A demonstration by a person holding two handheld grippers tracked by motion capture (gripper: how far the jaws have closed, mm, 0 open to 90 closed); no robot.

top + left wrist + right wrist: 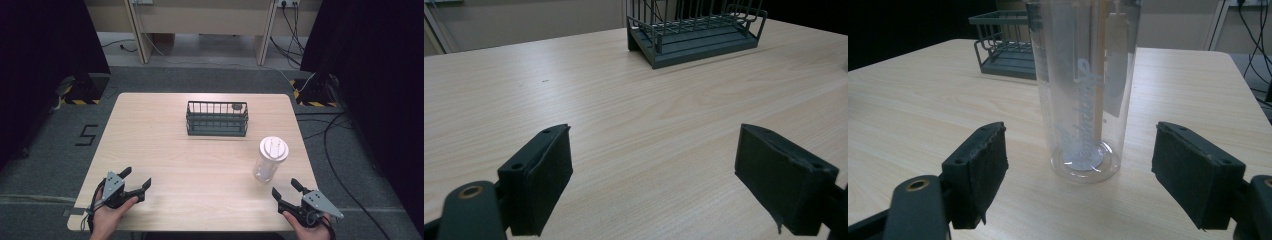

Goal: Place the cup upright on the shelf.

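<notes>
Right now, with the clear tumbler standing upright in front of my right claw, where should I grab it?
Probably grip the tumbler around its straight clear wall at mid-height, coming level from the near side where the right claw already faces it, jaws open wide. The wider white lid looks a poorer hold.

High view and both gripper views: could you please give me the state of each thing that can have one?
Clear tumbler: upright on the table, white lid on, held by nothing.
Wire basket: upright at the far middle of the table; a small dark item sits at its back right corner, too small to identify.
Left gripper: open, holding nothing.
Right gripper: open, holding nothing, pointed at the tumbler.
</notes>
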